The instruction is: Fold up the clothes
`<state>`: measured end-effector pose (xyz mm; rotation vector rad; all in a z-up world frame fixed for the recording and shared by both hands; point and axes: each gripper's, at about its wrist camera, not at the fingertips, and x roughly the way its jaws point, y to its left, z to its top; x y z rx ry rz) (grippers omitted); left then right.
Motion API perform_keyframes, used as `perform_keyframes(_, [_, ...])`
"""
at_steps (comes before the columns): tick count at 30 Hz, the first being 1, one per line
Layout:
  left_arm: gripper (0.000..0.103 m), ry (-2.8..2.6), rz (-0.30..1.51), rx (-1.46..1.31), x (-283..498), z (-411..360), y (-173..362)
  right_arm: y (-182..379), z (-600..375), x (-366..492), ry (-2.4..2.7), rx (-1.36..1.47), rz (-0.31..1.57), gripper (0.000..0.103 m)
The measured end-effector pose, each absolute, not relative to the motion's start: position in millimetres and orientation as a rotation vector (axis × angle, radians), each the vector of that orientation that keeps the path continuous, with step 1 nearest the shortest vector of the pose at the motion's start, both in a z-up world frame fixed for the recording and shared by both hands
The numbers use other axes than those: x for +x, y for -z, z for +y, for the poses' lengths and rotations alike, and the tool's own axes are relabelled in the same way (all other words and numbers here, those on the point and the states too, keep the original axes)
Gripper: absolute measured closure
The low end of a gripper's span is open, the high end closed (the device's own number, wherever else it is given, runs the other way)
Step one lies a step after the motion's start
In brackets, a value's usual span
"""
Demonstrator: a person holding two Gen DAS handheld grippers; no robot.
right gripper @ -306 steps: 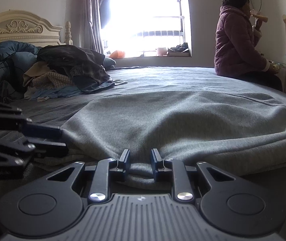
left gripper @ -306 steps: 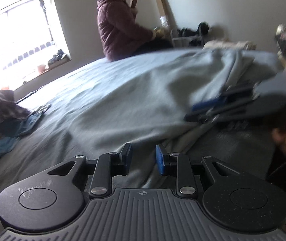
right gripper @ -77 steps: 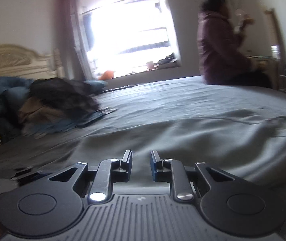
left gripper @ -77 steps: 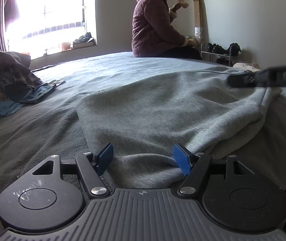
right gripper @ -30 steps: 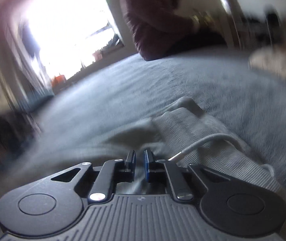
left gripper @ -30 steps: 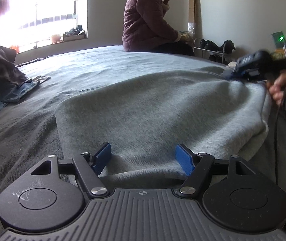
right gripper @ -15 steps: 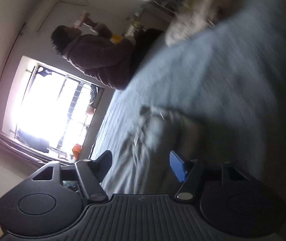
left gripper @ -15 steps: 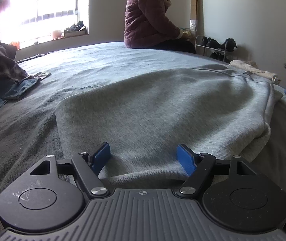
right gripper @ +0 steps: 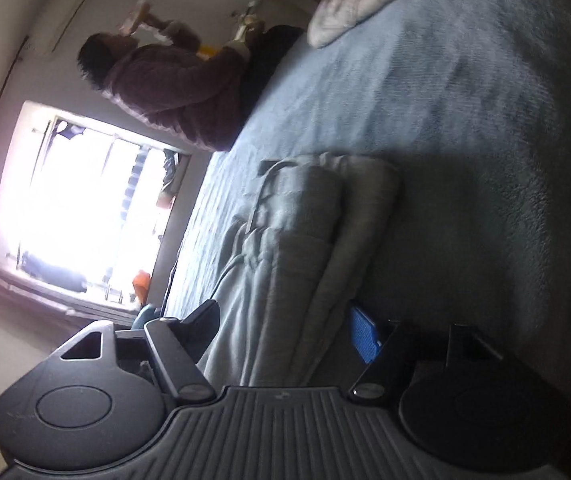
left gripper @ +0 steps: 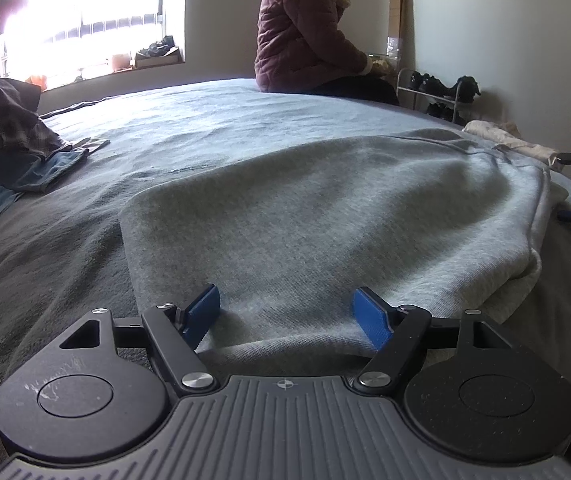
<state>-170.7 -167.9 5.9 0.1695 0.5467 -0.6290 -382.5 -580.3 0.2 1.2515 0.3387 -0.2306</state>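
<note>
On a grey bed (left gripper: 245, 128), folded grey sweatshirt (left gripper: 325, 216) flanked by 2 tongs: left gripper (left gripper: 285, 314) spread, right gripper (right gripper: 285, 328) just opened and rolled sideways, releasing it; fold apparently laid down.

The grey sweatshirt (left gripper: 325, 220) lies folded on the bed (left gripper: 205, 128), a thick knit garment with a smooth upper face. In the left wrist view its near hem runs straight across close to the camera, and its left edge is a clean straight fold. On the right side the layers stack up, rounded and doubled over. In the right wrist view a pale drawstring (right gripper: 229, 268) trails across the bunched layers.
</note>
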Motion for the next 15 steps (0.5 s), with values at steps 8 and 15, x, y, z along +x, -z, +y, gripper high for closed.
perform_keyframes(8, [0.028,0.594,0.484,0.072,-175.0,-126.0,-43.2,-46.7,-515.2,-372.8,0.159,0.938,0.371,0.03])
perform_keyframes(15, [0.029,0.493,0.627,-0.108,-133.4,-80.0,-45.1,-76.3,-355.2,-312.8,-0.21,0.32,0.462,0.031])
